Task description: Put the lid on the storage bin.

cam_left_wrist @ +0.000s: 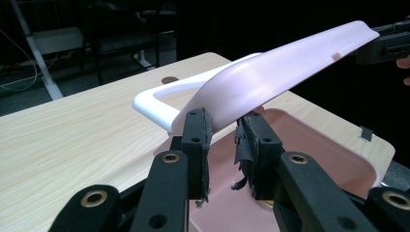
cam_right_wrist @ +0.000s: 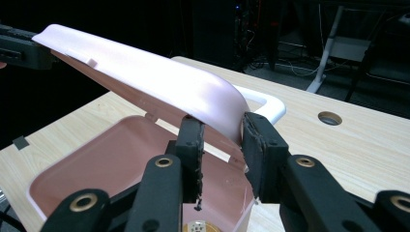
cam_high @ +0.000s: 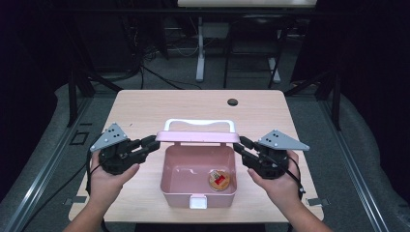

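Observation:
A pink box (cam_high: 180,166) stands open at the table's near middle. Its pink lid (cam_high: 196,137) with a white handle (cam_high: 199,123) is raised on edge. My left gripper (cam_high: 154,142) holds the lid's left end, and the lid (cam_left_wrist: 270,77) sits between its pads (cam_left_wrist: 199,130). My right gripper (cam_high: 238,147) holds the right end, the lid (cam_right_wrist: 159,82) pressed between its pads (cam_right_wrist: 254,133). Inside the box lies a round golden item with a red label (cam_high: 219,180). A white latch (cam_high: 198,201) sits on the front wall.
The wooden table (cam_high: 145,108) has a round cable hole (cam_high: 232,102) at the back right. Bare tabletop lies on both sides of the box. Table legs and cables stand on the dark floor beyond the far edge.

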Demonstrator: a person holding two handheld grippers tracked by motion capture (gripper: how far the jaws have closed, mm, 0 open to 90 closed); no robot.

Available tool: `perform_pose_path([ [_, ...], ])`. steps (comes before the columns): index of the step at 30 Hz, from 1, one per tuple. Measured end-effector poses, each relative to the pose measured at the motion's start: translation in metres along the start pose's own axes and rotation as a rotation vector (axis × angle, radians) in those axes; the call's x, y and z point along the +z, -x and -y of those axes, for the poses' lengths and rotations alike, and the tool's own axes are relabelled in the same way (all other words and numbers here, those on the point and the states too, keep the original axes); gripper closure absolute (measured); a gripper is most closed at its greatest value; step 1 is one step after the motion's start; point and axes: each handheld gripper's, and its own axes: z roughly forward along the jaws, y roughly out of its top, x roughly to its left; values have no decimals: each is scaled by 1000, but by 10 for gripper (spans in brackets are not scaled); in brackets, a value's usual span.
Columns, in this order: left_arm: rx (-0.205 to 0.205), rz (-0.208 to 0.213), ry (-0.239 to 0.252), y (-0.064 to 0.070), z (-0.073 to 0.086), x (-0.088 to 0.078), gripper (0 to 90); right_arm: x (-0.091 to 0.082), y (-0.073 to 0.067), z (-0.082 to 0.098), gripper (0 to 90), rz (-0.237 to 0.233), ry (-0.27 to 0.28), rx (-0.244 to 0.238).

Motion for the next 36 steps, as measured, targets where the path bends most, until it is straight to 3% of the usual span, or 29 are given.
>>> perform_pose_path([
  [21,6,19,-2,8,16,-7,725,-9,-5,19,678,-32,0,18],
  [36,4,28,-7,11,23,-10,728,-19,-1,36,675,-55,-8,73],
])
